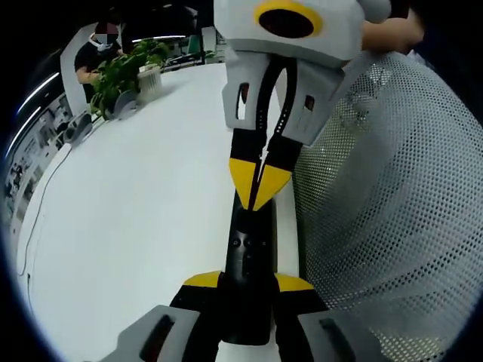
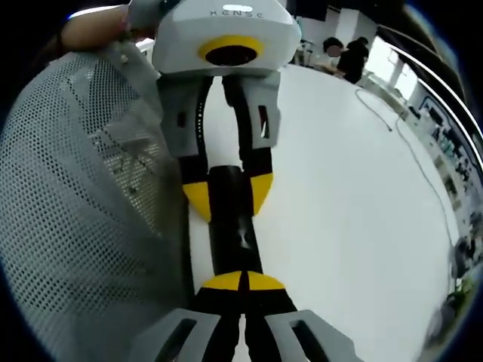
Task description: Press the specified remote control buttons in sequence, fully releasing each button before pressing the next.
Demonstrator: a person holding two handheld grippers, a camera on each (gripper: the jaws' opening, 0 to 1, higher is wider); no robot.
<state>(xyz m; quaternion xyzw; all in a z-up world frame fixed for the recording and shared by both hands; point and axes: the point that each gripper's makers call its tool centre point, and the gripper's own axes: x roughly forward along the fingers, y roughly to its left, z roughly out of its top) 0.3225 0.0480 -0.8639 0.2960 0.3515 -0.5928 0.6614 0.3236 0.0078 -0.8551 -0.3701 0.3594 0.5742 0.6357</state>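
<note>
Left gripper view: left tongs (image 1: 247, 285) grip the remote's (image 1: 247, 253) near end; it runs lengthwise away over the tabletop (image 1: 143, 204). Right tongs' closed tips (image 1: 259, 183) touch its far end.

Right gripper view: right tongs (image 2: 243, 282), shut, sit at the remote (image 2: 232, 226), poised to press.

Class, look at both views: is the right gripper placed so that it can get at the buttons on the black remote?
Probably yes. The right gripper, jaws closed, has its tips on the remote with nothing between, while the left gripper grips the remote's sides, clear of the buttons.

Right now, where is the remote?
The remote lies on the white table's edge beside a mesh chair, clamped by the left gripper, with the right gripper closed above it.
</note>
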